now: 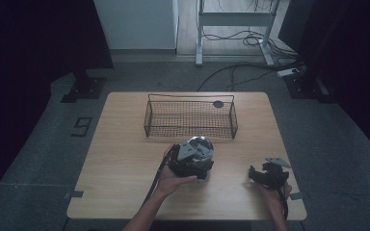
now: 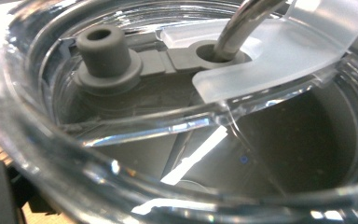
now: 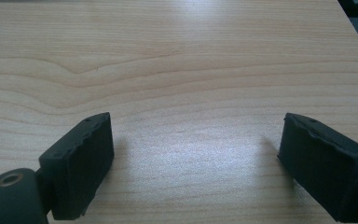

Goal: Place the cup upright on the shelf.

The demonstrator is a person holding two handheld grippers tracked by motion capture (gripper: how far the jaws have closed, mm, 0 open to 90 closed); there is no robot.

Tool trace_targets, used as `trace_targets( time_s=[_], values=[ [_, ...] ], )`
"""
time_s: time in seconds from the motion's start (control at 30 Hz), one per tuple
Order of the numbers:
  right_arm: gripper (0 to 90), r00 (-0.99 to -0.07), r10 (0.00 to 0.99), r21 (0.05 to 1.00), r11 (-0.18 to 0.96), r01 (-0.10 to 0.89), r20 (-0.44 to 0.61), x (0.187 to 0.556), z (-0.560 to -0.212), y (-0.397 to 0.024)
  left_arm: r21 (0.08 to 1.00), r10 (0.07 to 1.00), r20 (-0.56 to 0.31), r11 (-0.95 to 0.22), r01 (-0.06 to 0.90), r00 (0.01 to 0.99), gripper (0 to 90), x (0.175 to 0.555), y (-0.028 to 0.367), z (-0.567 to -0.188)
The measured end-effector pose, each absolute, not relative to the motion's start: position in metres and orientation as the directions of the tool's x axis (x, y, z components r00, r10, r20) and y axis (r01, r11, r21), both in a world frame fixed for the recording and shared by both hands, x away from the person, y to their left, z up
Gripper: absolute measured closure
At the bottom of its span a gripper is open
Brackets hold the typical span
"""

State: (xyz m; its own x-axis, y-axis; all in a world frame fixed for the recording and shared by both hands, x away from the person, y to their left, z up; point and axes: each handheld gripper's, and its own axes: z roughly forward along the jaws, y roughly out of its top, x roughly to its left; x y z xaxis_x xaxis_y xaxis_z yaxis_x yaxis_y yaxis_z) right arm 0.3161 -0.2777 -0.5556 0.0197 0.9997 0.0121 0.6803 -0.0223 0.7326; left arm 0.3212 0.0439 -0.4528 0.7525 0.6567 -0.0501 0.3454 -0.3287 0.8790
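A clear round lidded container sits at the tip of my left gripper, just in front of the wire basket. Up close, the container shows a grey rubber stopper, a metal straw through a hole, and a frosted plastic tab. The left gripper's jaws are hidden under the container and seem closed on it. My right gripper rests low near the table's front right; it stands open over bare wood, nothing between its fingers.
The black wire basket stands at the middle back of the wooden table. A dark round disc lies at the basket's far right corner. Cables and a desk frame are on the floor beyond.
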Motion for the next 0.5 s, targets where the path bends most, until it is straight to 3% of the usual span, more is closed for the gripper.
trace_targets(
  time_s=[0.5],
  values=[
    [10.7,0.027,1.0,0.734,-0.029,0.679,0.014,0.316,-0.556,-0.278,0.89,0.669,-0.049,-0.307,0.336,0.741,4.3,0.331,0.054,-0.434]
  ],
)
